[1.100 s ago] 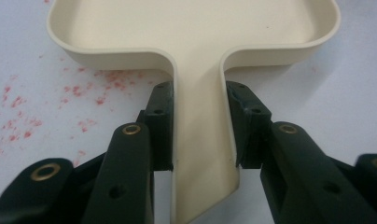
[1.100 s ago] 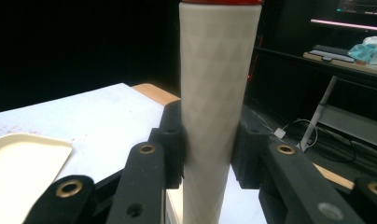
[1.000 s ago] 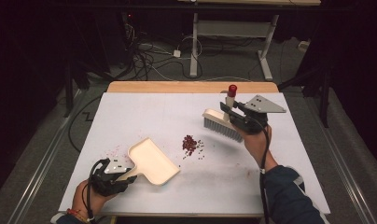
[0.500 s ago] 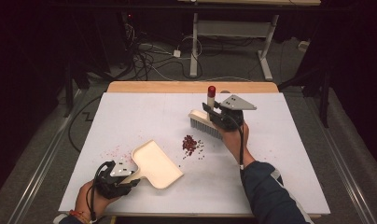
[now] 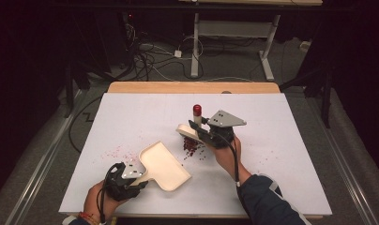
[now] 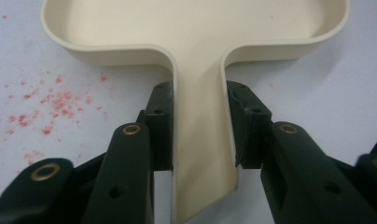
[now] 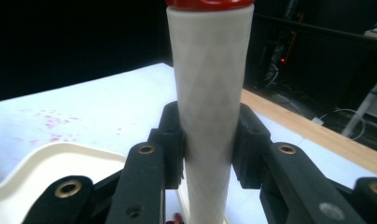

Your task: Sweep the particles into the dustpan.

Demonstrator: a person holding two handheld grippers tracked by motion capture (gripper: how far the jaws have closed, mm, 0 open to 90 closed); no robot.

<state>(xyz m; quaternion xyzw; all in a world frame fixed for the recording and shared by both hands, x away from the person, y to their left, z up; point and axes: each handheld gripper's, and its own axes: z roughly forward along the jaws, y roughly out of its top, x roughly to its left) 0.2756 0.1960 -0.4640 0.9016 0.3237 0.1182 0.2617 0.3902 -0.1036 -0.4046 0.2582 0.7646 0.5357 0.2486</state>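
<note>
Crumbs [image 5: 190,146], a small dark red heap, lie near the middle of the white bench [image 5: 281,122], just right of the dustpan's [image 5: 164,165] far open lip and right under the brush [image 5: 190,131]. A fainter pink scatter [image 5: 113,153] lies well to the left, beyond the pan.

Sweeping looks to be the step in hand: the brush head sits at the far side of the heap, and the pan waits on the near-left side with its mouth turned toward it.

The left tool [image 5: 124,180] is clamped on the pan's flat handle [image 6: 198,140]; in the left gripper view both jaws press against the handle's edges, and the pan lies flat on the bench. The right tool [image 5: 207,136] is clamped on the brush's white handle [image 7: 210,93], which stands upright with its red cap [image 5: 197,110] on top; in the right gripper view the jaws close snugly around the handle, with the pan's rim [image 7: 51,154] low at the left.

Next, I judge, the brush must be drawn toward the near left, bristles kept down on the bench, so the heap slides over the pan's lip. The pan should be held still with its front edge pressed flat, or crumbs may slip beneath it. A short, slow stroke would keep them from scattering.
</note>
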